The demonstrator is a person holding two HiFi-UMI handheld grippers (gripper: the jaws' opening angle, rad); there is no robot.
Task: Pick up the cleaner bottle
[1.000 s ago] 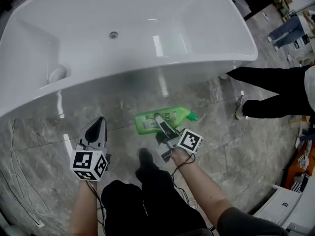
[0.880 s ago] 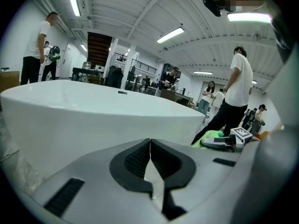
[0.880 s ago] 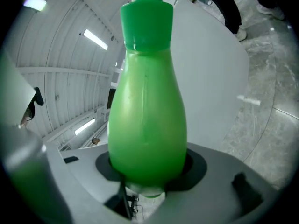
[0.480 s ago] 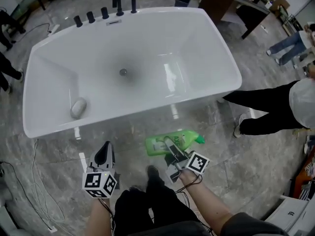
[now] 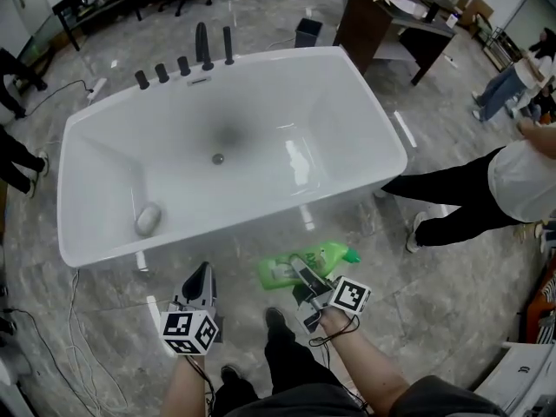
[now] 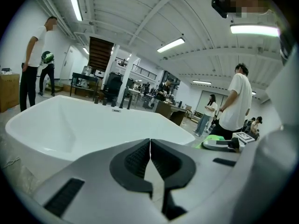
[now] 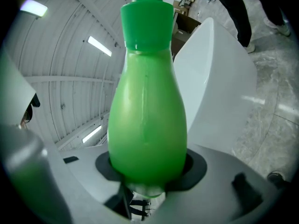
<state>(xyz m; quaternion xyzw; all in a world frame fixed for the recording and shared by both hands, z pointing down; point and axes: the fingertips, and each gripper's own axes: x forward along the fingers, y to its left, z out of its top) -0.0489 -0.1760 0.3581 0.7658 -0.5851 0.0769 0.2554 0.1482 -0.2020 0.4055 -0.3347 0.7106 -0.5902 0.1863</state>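
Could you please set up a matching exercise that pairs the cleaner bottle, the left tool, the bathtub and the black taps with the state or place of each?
Things:
1. cleaner bottle
2. left tool
3. bathtub
4. black taps

States or places:
A. in a row at the tub's far end
B. white, with a drain in its floor
C. gripped by the right tool
D. shut, with nothing in it

Pairs: 1-C, 2-D, 3-B, 4-A.
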